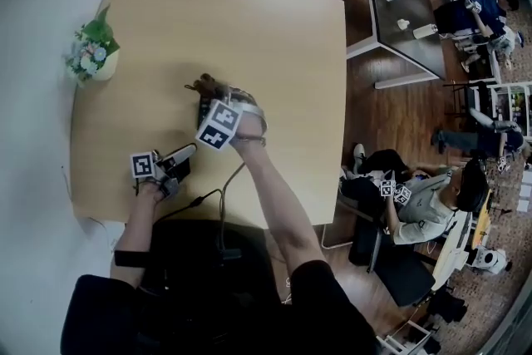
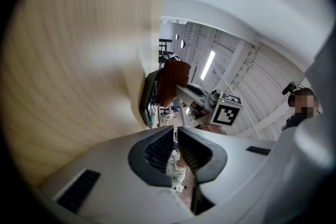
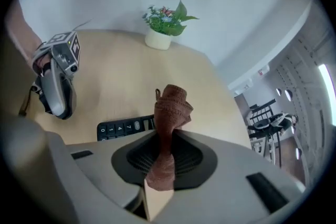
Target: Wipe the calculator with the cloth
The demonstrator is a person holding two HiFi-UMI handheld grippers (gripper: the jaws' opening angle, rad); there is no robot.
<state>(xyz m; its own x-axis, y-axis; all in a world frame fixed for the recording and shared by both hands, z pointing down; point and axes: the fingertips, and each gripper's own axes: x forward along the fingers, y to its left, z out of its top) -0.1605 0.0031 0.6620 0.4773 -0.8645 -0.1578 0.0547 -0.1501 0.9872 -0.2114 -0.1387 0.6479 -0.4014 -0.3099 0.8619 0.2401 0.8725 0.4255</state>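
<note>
Brown, soft and light, the cloth (image 3: 170, 107) is pinched by its bunched end in the right gripper (image 3: 168, 147) just over the stiff, likely slippery calculator (image 3: 123, 127) on the table (image 3: 115, 76), whose edge the left gripper (image 2: 176, 139), jaws pressed together empty, could steady.

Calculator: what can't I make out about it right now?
- Right gripper view: only some calculator keys show; right gripper and cloth hide the rest.
- Head view: mostly covered by that gripper and cloth.
- Left gripper view: edge-on, keys too small.
- Whether cloth touches it: unclear.
</note>
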